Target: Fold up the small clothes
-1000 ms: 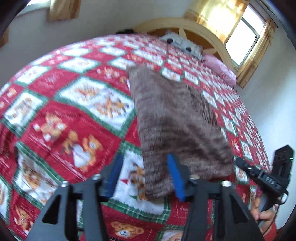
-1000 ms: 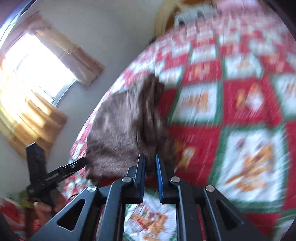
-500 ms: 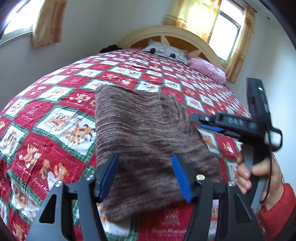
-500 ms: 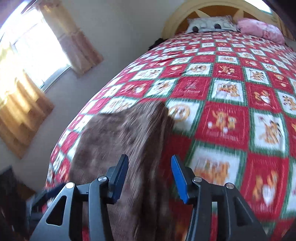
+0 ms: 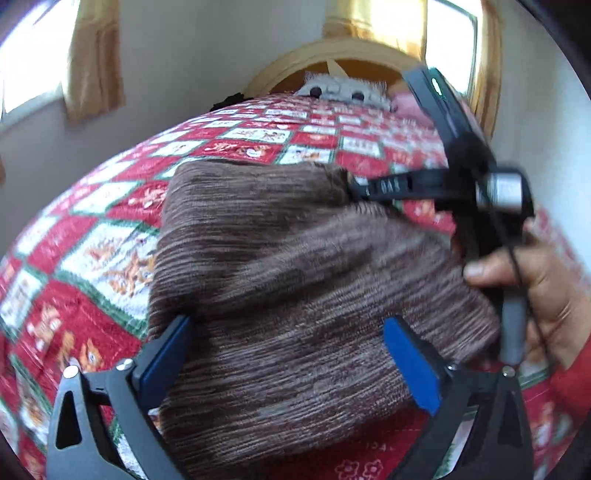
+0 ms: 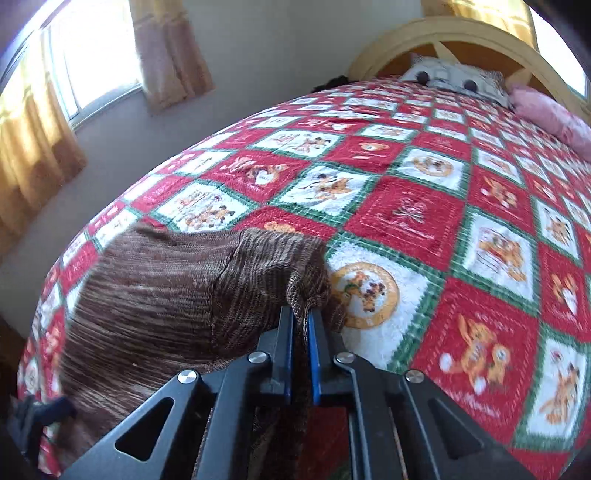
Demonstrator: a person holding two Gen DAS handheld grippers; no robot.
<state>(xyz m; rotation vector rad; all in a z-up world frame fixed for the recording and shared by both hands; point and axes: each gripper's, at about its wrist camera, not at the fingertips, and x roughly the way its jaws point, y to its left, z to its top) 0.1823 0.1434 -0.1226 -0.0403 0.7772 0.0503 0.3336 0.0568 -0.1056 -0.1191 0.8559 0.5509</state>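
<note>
A brown striped knit garment (image 5: 295,266) lies on the red, white and green bear quilt (image 5: 110,258), partly folded over itself. My left gripper (image 5: 288,354) hovers over its near half. Its jaws are opening wide, the blue pads (image 5: 410,365) apart with fabric below them and nothing pinched. My right gripper (image 6: 301,321) is shut on a bunched fold at the garment's (image 6: 166,295) right edge. In the left wrist view the right gripper (image 5: 354,188) reaches in from the right, carried by a hand (image 5: 546,295) in a red sleeve.
The quilt (image 6: 424,221) covers the whole bed up to a curved wooden headboard (image 6: 443,33). A grey pillow (image 6: 454,77) and a pink pillow (image 6: 546,114) lie there. Curtained windows (image 6: 74,66) line the left wall, where the bed edge drops off.
The left jaws have spread much wider and moved over the garment. The right gripper, open half a second ago, has shut on the garment's right edge.
</note>
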